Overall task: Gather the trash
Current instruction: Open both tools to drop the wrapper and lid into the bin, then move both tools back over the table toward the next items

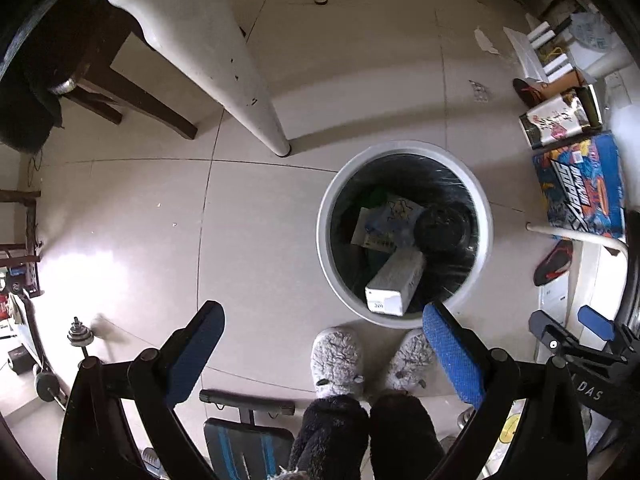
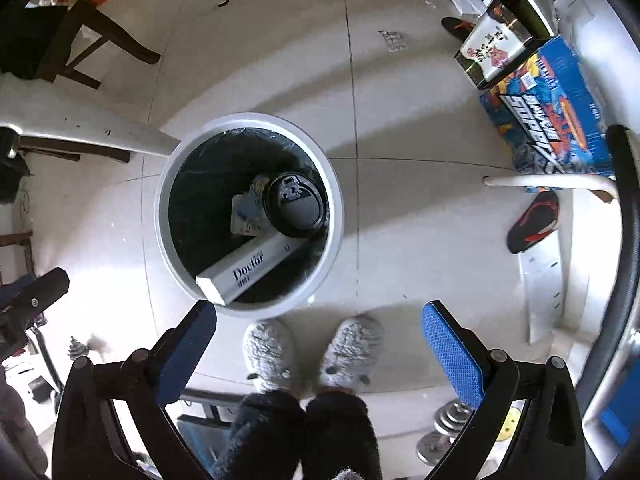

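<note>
a: biggest thing first?
b: the tiled floor (image 1: pixel 132 220), broad bare tiles from 8 to 11 o'clock of the trash bin (image 1: pixel 404 232). a white table leg (image 1: pixel 244 80) lands at the bin's 10 o'clock, just beside the rim.
a: other edges?
b: a blue comic box (image 2: pixel 552 108) and a patterned box (image 2: pixel 496 48) sit at 2 o'clock, well apart from the bin.
a: the trash?
b: inside the black liner: a long white carton (image 2: pixel 248 270) leaning on the rim at 6 o'clock, a black cup lid (image 2: pixel 294 206), a flat printed packet (image 1: pixel 384 224).
a: grippers?
b: left gripper (image 1: pixel 324 332) and right gripper (image 2: pixel 320 326) both spread wide, holding nothing, above grey slippers (image 2: pixel 312 352).
</note>
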The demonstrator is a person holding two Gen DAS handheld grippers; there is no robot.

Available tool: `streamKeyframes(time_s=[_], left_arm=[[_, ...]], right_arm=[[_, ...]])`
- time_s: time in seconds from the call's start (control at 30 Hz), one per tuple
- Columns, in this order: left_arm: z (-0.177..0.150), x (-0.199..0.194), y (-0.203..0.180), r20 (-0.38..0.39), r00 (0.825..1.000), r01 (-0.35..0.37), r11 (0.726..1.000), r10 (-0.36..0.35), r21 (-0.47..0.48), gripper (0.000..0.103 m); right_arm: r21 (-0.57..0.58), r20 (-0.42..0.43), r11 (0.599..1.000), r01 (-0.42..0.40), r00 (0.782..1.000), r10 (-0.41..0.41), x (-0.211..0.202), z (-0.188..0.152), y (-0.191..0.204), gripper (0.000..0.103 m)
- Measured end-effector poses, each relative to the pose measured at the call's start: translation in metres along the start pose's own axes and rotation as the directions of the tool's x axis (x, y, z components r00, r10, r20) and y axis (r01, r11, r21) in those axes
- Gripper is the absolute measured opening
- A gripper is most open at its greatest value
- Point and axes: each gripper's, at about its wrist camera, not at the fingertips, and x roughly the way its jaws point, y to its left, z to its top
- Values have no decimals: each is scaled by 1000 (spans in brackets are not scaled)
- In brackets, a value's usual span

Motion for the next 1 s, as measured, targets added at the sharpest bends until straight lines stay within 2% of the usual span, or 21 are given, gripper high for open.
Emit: streamKeyframes(time_s=[0.27, 0.47, 0.63, 0.87, 1.0], left_arm=[[-20, -55, -3, 8, 1000, 20, 1000, -20, 16, 101], [-37, -107, -3, 16, 999, 39, 999, -39, 14, 101], [-51, -165, -3, 25, 997, 77, 997, -77, 25, 101], [-65, -245, 3, 75, 994, 73, 995, -78, 71, 101], [-66, -287, 6, 112, 991, 68, 994, -77, 89, 101]], right_arm=[[-12, 61, 999, 36, 998, -35, -74, -21, 5, 103], [-12, 93, 1000, 27, 995, -26, -137, -40, 13, 103], [12, 112, 1000, 13, 994, -15, -199, -63, 18, 103], [45, 153, 999, -10, 988, 3, -294, -85, 27, 103], [66, 181, 996, -52, 983, 39, -343, -90, 35, 103]])
